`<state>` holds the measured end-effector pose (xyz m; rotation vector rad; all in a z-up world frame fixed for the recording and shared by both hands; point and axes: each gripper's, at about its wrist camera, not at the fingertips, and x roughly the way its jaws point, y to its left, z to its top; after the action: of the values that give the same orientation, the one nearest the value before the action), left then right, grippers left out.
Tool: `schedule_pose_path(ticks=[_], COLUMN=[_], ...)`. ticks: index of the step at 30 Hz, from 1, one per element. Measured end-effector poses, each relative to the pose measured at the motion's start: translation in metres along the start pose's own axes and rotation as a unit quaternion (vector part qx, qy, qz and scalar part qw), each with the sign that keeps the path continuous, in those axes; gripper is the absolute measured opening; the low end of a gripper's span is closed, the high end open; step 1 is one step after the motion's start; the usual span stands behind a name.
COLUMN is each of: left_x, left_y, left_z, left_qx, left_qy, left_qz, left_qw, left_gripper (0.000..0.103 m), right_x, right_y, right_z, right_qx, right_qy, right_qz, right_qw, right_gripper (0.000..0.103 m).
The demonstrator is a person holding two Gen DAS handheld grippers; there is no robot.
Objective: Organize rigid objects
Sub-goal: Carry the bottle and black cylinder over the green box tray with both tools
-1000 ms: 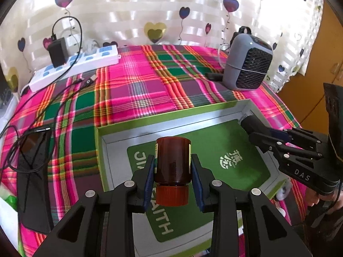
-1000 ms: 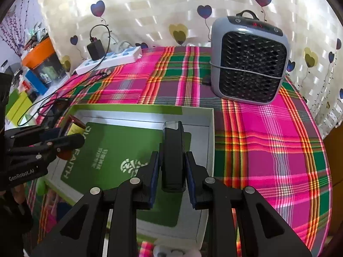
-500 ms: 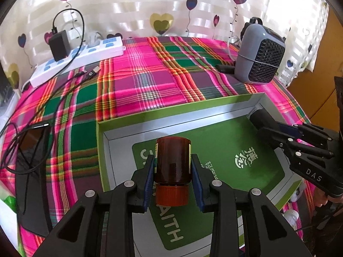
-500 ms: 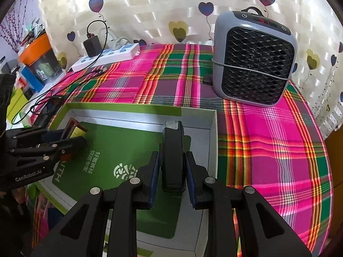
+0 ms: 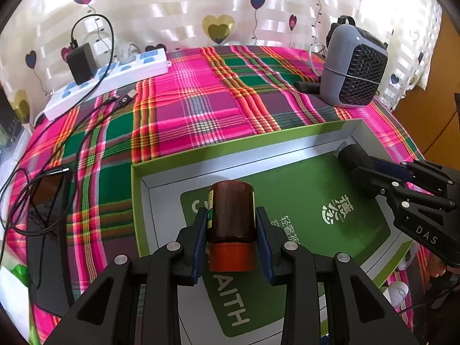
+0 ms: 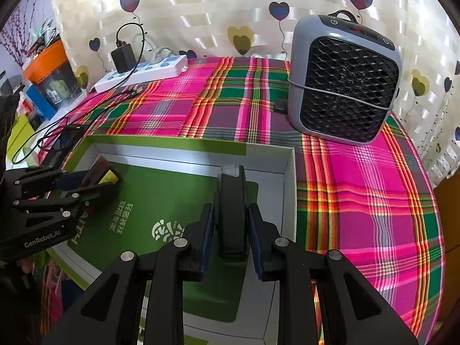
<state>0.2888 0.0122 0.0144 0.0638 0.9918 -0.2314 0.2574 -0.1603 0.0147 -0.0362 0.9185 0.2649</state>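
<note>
While my left jaws pinch the brown bottle (image 5: 231, 211), base toward twelve o'clock, my right jaws pinch the black block (image 6: 231, 210) above the box (image 5: 184, 166).

The left tool (image 5: 231, 227) points steeply down and forward, its two blue-padded fingers (image 5: 201, 230) pressed flat against the sides of a brown bottle (image 5: 231, 215) held cap toward the wrist. The right tool (image 6: 231, 224) tilts down likewise, its pads clamped on a slim black object (image 6: 231, 201) that stands up between them. At the right tool's base a bit of the person's hand (image 5: 438, 270) seems to show, though it is too dim to be sure
</note>
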Motion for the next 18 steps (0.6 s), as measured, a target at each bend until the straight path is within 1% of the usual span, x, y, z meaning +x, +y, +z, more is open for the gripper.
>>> schedule_pose_path(ticks=[10,15,18], left_x=[0.0003,-0.0023,-0.0034], left_y=[0.0001,0.0010,0.0014], left_z=[0.0005,-0.0002,-0.0011], left_qx=[-0.002,-0.007,-0.010], left_qy=[0.002,-0.003,-0.004], left_qz=[0.000,-0.007,-0.008], left_qw=[1.0000,0.9999,0.9999], left_gripper=[0.032,0.039,0.039], right_x=[-0.0015,-0.0017,-0.0032], right_y=[-0.0017,-0.0022,-0.0030], right_z=[0.0006,0.0003,0.0001], right_qx=[0.004,0.007,0.010], right_qy=[-0.001,-0.002,-0.006], right_qz=[-0.003,0.001,0.002], right_qw=[1.000,1.000,1.000], right_gripper=[0.025,0.025,0.031])
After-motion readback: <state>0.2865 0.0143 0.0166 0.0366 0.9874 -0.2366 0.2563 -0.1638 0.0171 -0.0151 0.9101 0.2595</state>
